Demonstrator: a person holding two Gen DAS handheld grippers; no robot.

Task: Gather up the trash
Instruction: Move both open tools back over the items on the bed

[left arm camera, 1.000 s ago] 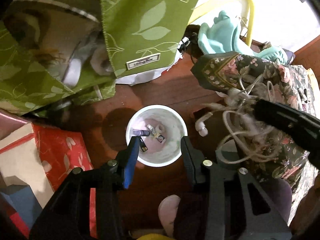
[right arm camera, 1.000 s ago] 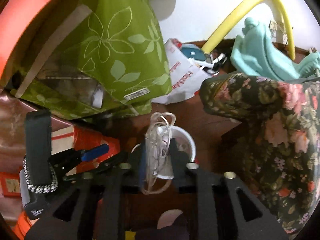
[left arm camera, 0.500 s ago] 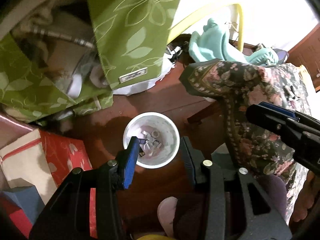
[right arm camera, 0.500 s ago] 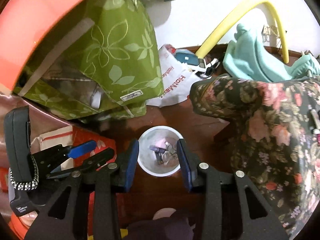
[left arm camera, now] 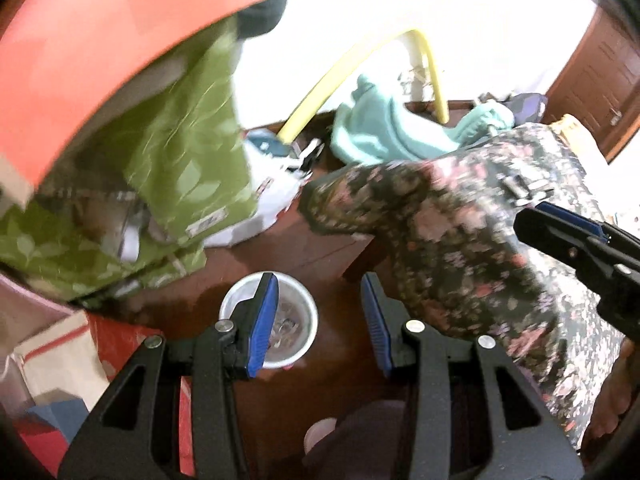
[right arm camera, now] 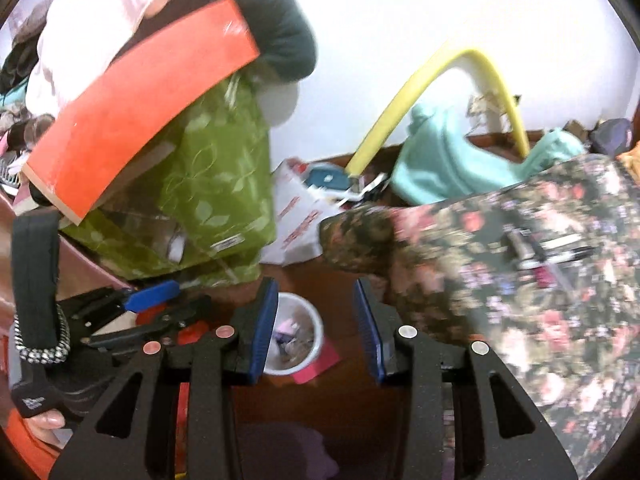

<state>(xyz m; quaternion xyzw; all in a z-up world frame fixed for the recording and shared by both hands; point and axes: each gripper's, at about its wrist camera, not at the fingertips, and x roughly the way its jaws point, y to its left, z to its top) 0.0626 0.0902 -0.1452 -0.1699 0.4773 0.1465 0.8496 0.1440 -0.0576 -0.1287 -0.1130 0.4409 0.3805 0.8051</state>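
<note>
A small white bin (left arm camera: 294, 322) stands on the dark wooden floor below both grippers, with bits of trash inside; it also shows in the right wrist view (right arm camera: 300, 336). My left gripper (left arm camera: 320, 324) is open and empty, high above the bin; its left finger overlaps the bin's rim in the view. My right gripper (right arm camera: 316, 332) is open and empty, also high above the bin. The right gripper's fingers (left arm camera: 560, 236) show at the right of the left wrist view. The left gripper (right arm camera: 152, 304) shows at the left of the right wrist view.
A bed with a dark floral cover (right arm camera: 520, 280) fills the right side. A green leaf-print bag (right arm camera: 216, 192) and a red board (right arm camera: 132, 112) stand at the left. A teal cloth (right arm camera: 448, 160), a yellow hose (right arm camera: 404, 104) and a white plastic bag (right arm camera: 296, 216) lie by the wall.
One second ago my right gripper held a white cable over the bin; it opened and the cable is now gone from it. Both grippers have risen and pulled back from the bin.
</note>
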